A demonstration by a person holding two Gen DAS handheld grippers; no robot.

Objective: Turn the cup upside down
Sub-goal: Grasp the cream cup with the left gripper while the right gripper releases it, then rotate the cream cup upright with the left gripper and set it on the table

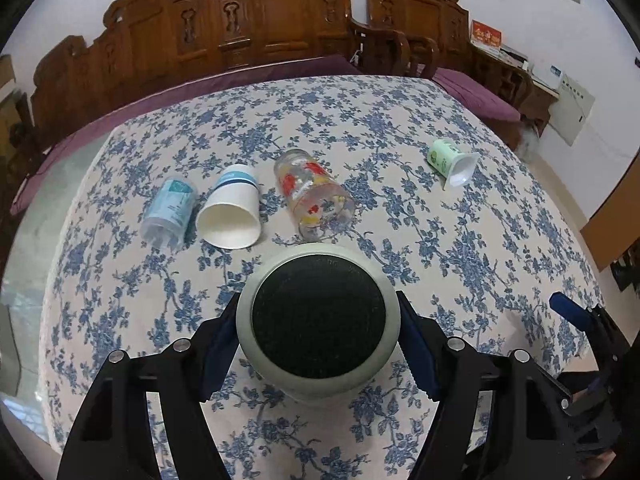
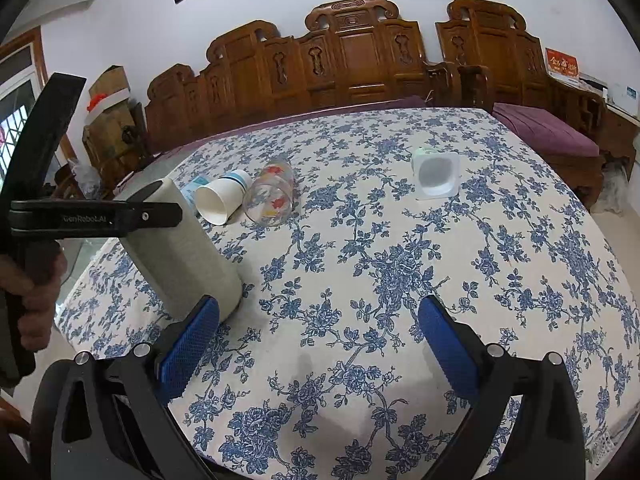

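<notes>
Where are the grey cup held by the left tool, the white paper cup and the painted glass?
grey cup (image 1: 318,318): left wrist view, dark disc facing the camera.
white paper cup (image 1: 230,222): left wrist view, inside its open mouth.
painted glass (image 2: 270,194): right wrist view, its clear side wall.

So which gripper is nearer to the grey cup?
Left. The left gripper is shut on the grey cup; the right gripper is open beside its base, apart.

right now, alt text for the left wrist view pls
The left gripper clamps a grey cup, black end facing the camera, above a floral tablecloth. Beyond lie four tipped cups; carved wooden benches stand behind.
</notes>
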